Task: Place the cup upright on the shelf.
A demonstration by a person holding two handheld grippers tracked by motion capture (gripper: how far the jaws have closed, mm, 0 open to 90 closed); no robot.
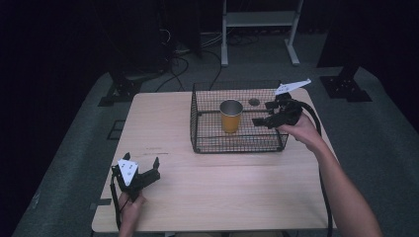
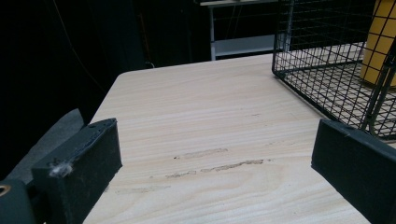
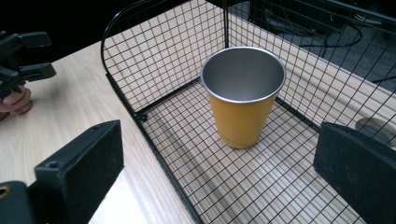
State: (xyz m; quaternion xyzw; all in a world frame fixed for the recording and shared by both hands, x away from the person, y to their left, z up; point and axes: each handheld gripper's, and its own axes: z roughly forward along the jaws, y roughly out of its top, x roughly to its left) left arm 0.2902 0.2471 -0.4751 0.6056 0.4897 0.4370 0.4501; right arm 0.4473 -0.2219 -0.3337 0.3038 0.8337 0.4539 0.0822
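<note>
Metal cup (image 3: 243, 95): yellow outside, bare steel inside, upright and empty in the wire basket (image 1: 197, 126), towards its middle, clear of the walls
Handling: probably light and rigid, thin-walled; the smooth coat looks slippery and the taper narrows downward, so a squeeze low on the body could slide
Where to hold: judged best across the rim, one jaw inside and one outside, or across the upper body where it is widest
Basket: black mesh, open top, on the far right part of the counter (image 1: 163, 123); stiff wire that would block a low side approach
Right hand-held gripper (image 1: 271, 114): jaws spread wide, holding nothing, over the basket's right rim and aimed at the cup; not touching it
Left hand-held gripper (image 1: 142, 170): jaws wide apart, empty, low over bare counter near the front left corner, well apart from the basket
</note>
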